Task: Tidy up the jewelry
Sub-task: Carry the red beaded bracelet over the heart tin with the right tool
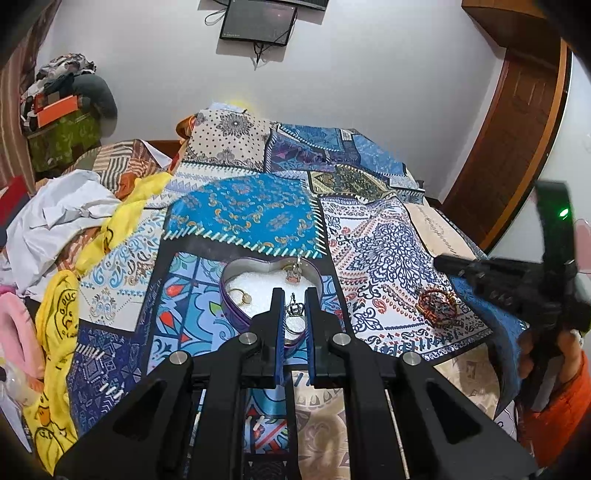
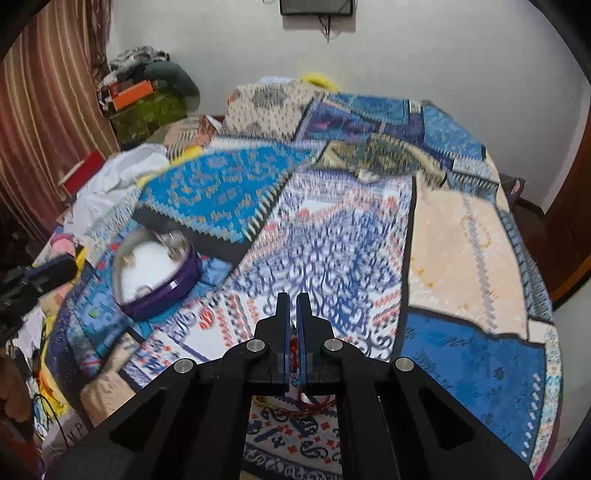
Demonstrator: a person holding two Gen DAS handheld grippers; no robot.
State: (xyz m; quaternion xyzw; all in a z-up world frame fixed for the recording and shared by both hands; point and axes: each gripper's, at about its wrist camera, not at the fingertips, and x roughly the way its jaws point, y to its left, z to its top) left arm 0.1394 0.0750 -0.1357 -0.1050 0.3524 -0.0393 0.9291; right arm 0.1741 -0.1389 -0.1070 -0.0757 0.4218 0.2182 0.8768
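Item count, both wrist views:

- Heart-shaped purple tin w/ white foam lining [image 1: 236, 314]: 1.
- Jewelry pcs inside tin: 3, i.e. 1 gold ring w/ pale stone [image 1: 242, 297], 1 silver crown-shaped pendant [image 1: 294, 309], 1 small silver-and-pink charm [image 1: 293, 274] at far wall.
- Red-and-gold bangle cluster [image 1: 437, 303] on bedspread: 1 cluster; separate bangles can't be counted.
- Black two-finger grippers: 2, left [image 1: 294, 295] and right [image 2: 292, 301].
- Patchwork blue bedspread [image 1: 388, 236]: 1.
- Wall-mounted dark screen [image 1: 258, 20]: 1.
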